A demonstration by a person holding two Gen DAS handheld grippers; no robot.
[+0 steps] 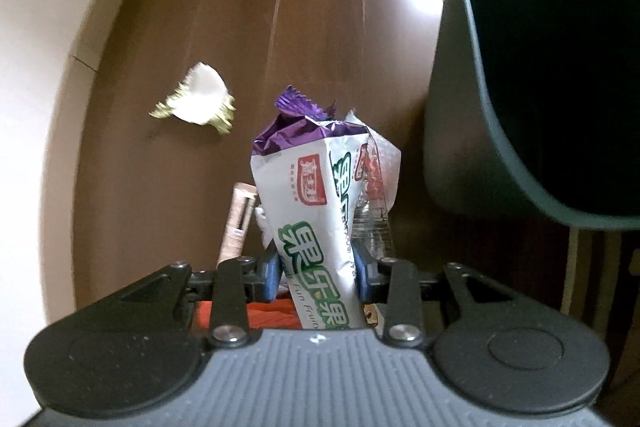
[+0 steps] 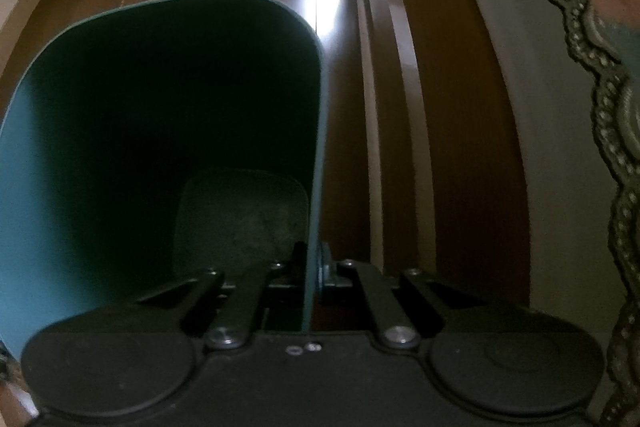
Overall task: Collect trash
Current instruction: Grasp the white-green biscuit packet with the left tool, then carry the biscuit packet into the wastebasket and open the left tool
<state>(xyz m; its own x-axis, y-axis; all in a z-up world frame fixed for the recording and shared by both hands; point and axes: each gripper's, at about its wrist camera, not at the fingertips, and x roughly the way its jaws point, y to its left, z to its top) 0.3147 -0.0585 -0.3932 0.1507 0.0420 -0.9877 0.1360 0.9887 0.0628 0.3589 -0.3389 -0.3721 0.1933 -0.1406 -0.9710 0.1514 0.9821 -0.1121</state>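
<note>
Wrapper bundle (image 1: pixel 320 195) between left gripper (image 1: pixel 319 273) pads (bin (image 1: pixel 460 131) beside)

Your crumpled white-and-gold wrapper (image 1: pixel 194 99) lies on the brown wooden floor (image 1: pixel 320 7), left of the dark green plastic bin (image 1: pixel 452 131).

The wooden floor (image 1: pixel 192 7) lies open ahead and to the left of the left gripper (image 1: pixel 318 273), broken only by a crumpled white wrapper (image 1: pixel 198 99) lying well apart from everything else. To the right the green bin (image 1: pixel 460 107) stands close, its wall blocking that side, while its dark mouth is unobstructed from above. Between the jaws a bundle of wrappers (image 1: pixel 316 195) fills the gap. In the right wrist view, the bin's interior (image 2: pixel 160 131) is bare; right of it a dark wooden frame (image 2: pixel 440 147) and patterned cloth (image 2: pixel 600 87) crowd the passage.
</note>
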